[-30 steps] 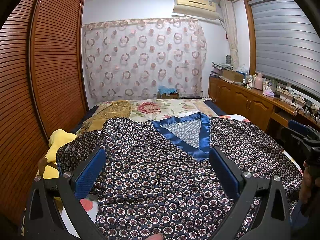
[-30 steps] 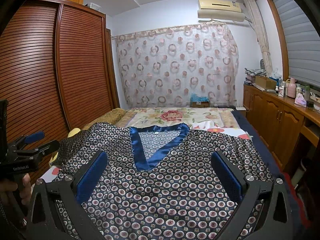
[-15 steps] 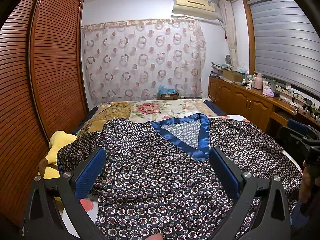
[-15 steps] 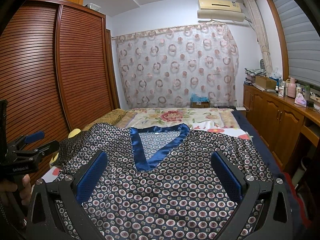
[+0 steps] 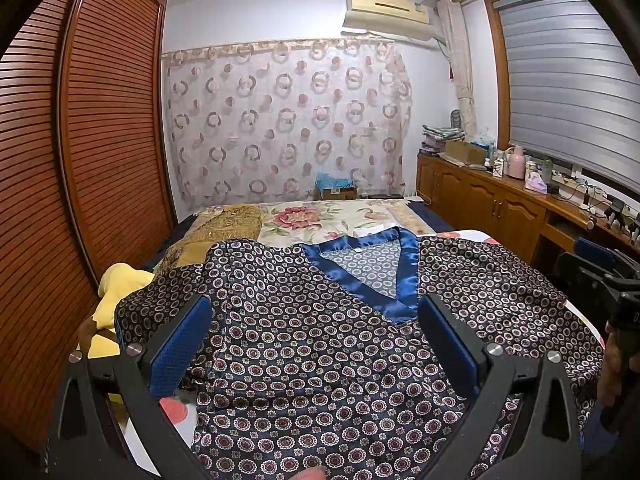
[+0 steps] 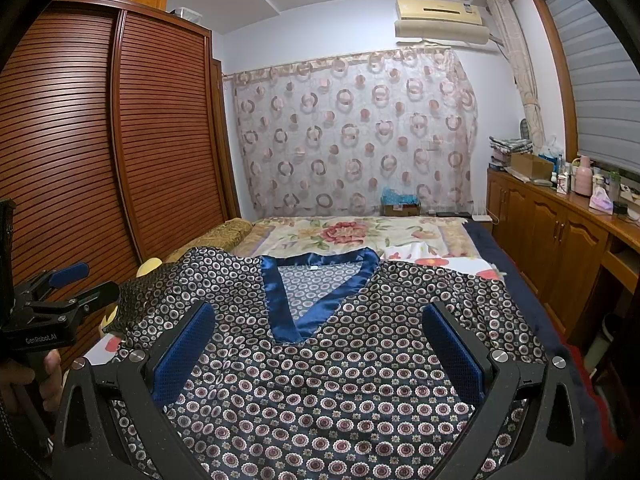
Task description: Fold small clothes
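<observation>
Broadly, one bed (image 6: 440,236) fills the room's middle, running lengthwise away from both cameras toward the circle-patterned curtain (image 6: 352,136); a slatted wooden wardrobe (image 6: 120,140) stands close along its left edge and a row of wooden cabinets (image 6: 560,248) lines the right, with a narrow strip of floor between cabinets and bed, so open room lies mostly toward the far end, where the flowered bedspread (image 5: 320,218) is bare. One garment, a dark patterned top (image 6: 340,380) with a blue satin V-neck (image 6: 288,308), lies spread flat across the near end of the bed, front up. Its neck opening points to the far end and its hem toward the cameras, so the body's long axis follows the bed, while the two sleeves reach out sideways; the left sleeve (image 5: 160,300) rumples near the bed's left edge beside a yellow soft item (image 5: 116,284), and the right sleeve (image 5: 520,280) drapes close to the right edge. Two claws are present. The left claw (image 5: 316,344) hovers over the top's left half with its blue pads (image 5: 180,344) spread wide, gripping nothing. The right claw (image 6: 320,352) hangs above the chest below the V-neck, equally wide and empty. Each claw shows at the edge of the other's view, held by a hand (image 6: 24,380).
</observation>
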Demonstrator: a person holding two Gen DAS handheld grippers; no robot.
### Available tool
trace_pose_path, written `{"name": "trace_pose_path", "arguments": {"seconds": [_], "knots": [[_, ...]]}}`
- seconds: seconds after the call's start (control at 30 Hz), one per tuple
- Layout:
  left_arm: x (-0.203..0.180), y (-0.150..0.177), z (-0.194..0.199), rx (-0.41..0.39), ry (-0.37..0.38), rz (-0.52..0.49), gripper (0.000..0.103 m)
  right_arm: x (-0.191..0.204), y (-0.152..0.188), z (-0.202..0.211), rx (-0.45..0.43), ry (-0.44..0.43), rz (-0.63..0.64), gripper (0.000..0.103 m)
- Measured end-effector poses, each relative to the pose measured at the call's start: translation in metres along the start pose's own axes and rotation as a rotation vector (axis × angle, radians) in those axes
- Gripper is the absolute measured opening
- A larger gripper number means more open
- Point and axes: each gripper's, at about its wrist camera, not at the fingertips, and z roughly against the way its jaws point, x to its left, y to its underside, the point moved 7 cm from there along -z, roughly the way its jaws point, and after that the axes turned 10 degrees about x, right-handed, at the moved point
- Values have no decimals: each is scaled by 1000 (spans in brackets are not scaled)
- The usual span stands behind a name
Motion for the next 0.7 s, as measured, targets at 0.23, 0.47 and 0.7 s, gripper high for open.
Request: {"name": "trace_pose_path", "arguments": {"seconds": [0.23, 0.47, 0.7], "knots": [[-1, 0, 0, 0, -1, 0, 103, 1, -1, 0, -2, -1, 1, 103], [-1, 0, 1, 0, -1, -2, 103, 1, -1, 0, -2, 0, 0, 103], [0, 1, 0, 8, 1, -3, 103, 1, -1, 0, -2, -4, -1, 103]]}}
